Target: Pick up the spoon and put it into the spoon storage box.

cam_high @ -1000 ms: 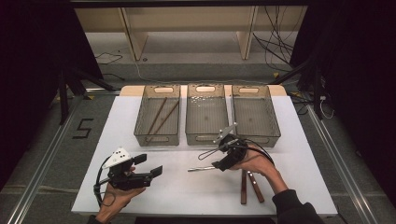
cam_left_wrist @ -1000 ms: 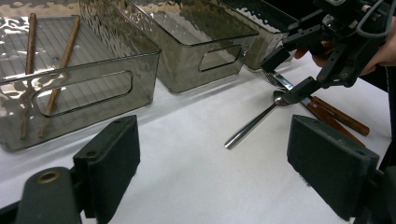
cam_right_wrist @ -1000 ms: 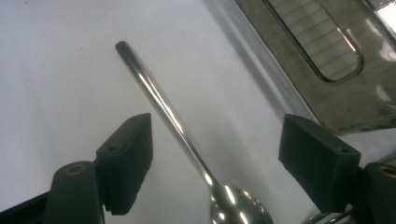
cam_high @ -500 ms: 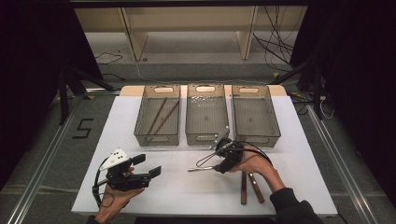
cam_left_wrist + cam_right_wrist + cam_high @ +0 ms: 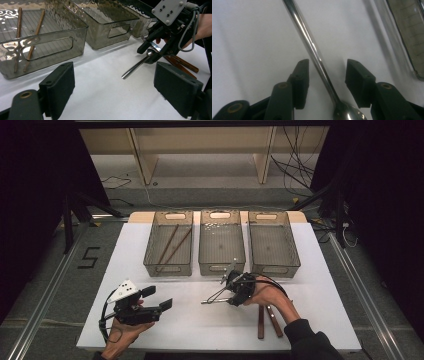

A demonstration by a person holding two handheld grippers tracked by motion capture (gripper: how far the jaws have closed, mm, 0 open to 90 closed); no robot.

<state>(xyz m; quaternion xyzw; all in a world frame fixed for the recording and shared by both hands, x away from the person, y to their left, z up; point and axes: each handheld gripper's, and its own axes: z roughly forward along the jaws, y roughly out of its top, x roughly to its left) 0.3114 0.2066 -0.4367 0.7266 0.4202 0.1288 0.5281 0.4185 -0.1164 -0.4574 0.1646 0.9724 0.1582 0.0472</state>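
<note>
Polished steel spoon [image 5: 317, 60] lies between the closing right gripper's [image 5: 325, 75] still-parted pads.

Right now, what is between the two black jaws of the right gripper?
The metal spoon: its handle runs between the right gripper's closing jaws, not yet pinched, in the right gripper view.

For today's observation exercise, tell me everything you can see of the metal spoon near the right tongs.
The spoon looks like polished steel, with a slim straight handle widening to a rounded bowl. It lies flat on the white table, in front of the middle bin. The right tongs straddle its neck: the jaws have just been closing, with the handle between them, but a gap shows either side, so the pads are not yet pressing it. Its handle points away from the tongs.
</note>
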